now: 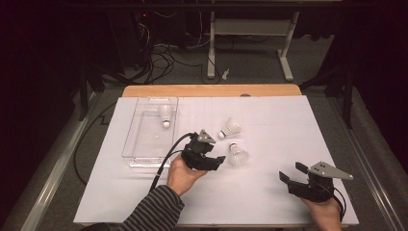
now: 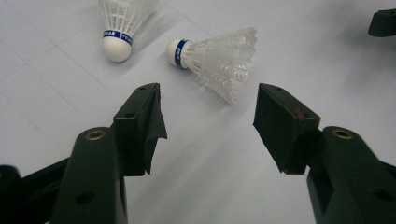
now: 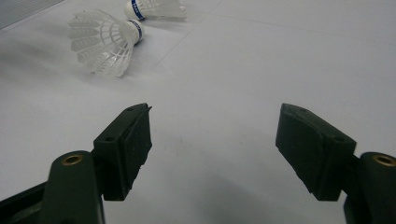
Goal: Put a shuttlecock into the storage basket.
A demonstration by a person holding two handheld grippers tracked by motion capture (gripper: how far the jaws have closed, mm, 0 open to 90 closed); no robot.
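**Shuttlecock lies just ahead of the left gripper's parted jaws**

The shuttlecock [image 1: 237, 155] nearest the work rests on its side on the white sheet, just beside the tip of the left gripper [image 1: 215, 160]. In the left gripper view the same shuttlecock [image 2: 219, 59] lies beyond the jaw tips, cork toward the left of that view and feather skirt fanned toward the right, with nothing between the jaws and no pad touching it.

From largest to smallest: a wooden table [image 1: 211, 91] carries a white sheet [image 1: 279, 125] that covers nearly all of its top. On the sheet's left side sits a clear plastic tray [image 1: 139, 139], and inside it, toward the far end, lies a shuttlecock in the tray [image 1: 165, 115]. The left gripper, held in a hand with a striped sleeve, is released, its jaws standing apart. The right gripper [image 1: 291, 173] rests near the sheet's front right, well apart from the feathers, jaws also spread with bare sheet between them. A second loose shuttlecock [image 1: 230, 129] lies just beyond the first, near it but apart, blue band around its cork.
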